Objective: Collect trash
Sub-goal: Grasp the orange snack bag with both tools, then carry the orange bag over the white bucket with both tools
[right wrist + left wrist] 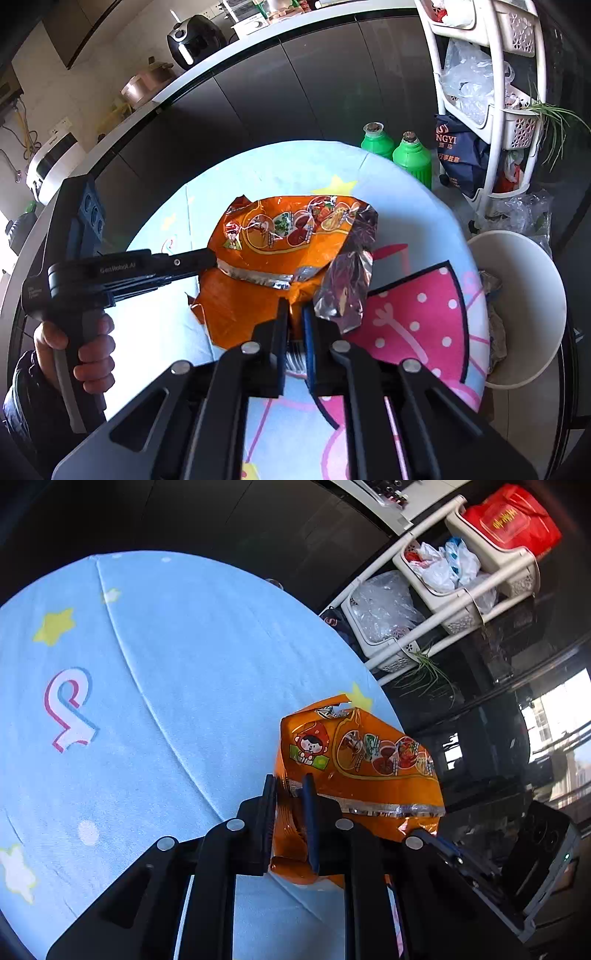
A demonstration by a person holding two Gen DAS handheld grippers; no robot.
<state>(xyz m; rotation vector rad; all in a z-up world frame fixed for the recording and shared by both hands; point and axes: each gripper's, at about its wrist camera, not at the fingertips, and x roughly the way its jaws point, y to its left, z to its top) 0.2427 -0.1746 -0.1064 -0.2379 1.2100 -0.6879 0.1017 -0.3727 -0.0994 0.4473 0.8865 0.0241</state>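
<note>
Blue tablecloth (406, 206): crumpled orange wrapper (273, 254), silver foil lining.

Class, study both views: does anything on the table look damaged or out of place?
Yes. The orange wrapper lies crumpled on the tablecloth, its top torn open with the foil lining turned out. Both grippers, left and right, pinch it.

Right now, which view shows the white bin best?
The right wrist view: the white bin stands beside the table at the right, with crumpled trash visible inside. The left wrist view does not show it at all.
</note>
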